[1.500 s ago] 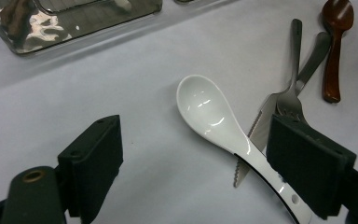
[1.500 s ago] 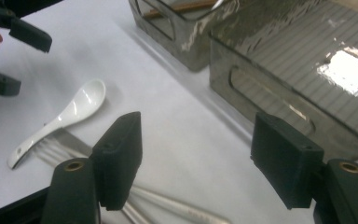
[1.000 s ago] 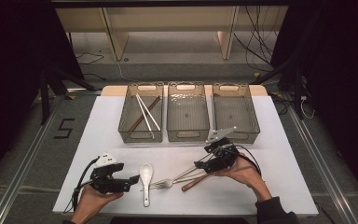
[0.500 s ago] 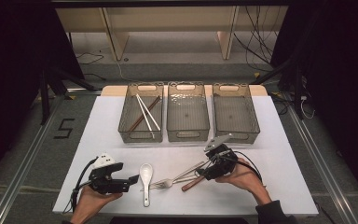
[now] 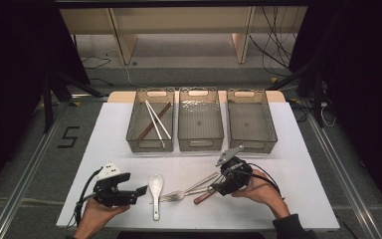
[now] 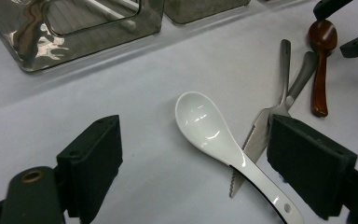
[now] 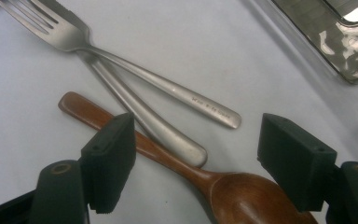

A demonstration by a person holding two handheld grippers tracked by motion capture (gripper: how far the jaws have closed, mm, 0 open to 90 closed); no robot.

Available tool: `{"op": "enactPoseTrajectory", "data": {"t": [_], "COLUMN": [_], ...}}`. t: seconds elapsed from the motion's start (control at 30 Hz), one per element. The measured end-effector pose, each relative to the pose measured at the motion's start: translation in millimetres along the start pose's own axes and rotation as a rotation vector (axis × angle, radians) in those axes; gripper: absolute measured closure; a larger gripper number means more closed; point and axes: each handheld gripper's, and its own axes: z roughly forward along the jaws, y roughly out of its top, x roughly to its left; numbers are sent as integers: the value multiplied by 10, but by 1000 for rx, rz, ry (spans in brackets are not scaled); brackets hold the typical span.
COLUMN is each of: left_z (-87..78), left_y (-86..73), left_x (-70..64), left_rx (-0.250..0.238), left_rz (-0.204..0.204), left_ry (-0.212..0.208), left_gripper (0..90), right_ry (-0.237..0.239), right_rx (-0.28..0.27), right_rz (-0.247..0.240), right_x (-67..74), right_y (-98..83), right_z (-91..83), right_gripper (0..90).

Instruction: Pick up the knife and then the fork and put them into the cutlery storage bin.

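Observation:
A white ceramic spoon lies near the table's front edge, its handle across a serrated knife. To its right are a metal fork and a brown wooden spoon. My left gripper is open, low over the table, with the white spoon's handle between its jaws. My right gripper is open too. Its jaws straddle the wooden spoon's neck and the end of the knife handle.
Three clear grey bins stand in a row at the back. The left bin holds chopsticks; the middle bin and right bin show nothing inside. White table lies bare at the right.
My right gripper has come down and slightly nearer, closing in over the wooden spoon. The left gripper has barely moved.

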Motion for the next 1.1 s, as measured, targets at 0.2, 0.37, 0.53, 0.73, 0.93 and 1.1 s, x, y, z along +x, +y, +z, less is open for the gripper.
{"op": "enactPoseTrajectory", "data": {"t": [0.2,0.37,0.53,0.73,0.93,1.1], "left_z": [5,-1,-14,-17,-21,-23], "left_y": [3,-2,-10,-19,-17,-17], "left_x": [-6,-5,-3,4,2,-5], "left_rx": [-1,-6,-3,-13,-9,-1], "left_rz": [2,4,7,2,4,9], "left_ry": [-3,-2,-1,-1,-2,-1], "left_gripper": [176,175,175,175,175,175], "right_ry": [13,10,17,-2,-8,-17], "right_rx": [36,58,87,140,154,177], "right_rz": [-56,-92,-111,-170,-169,-173], "right_x": [12,-2,11,65,69,103], "right_y": [-26,-49,-64,-65,-62,-58], "right_z": [53,93,130,199,171,138], "right_gripper": [307,323,340,362,418,492]}}
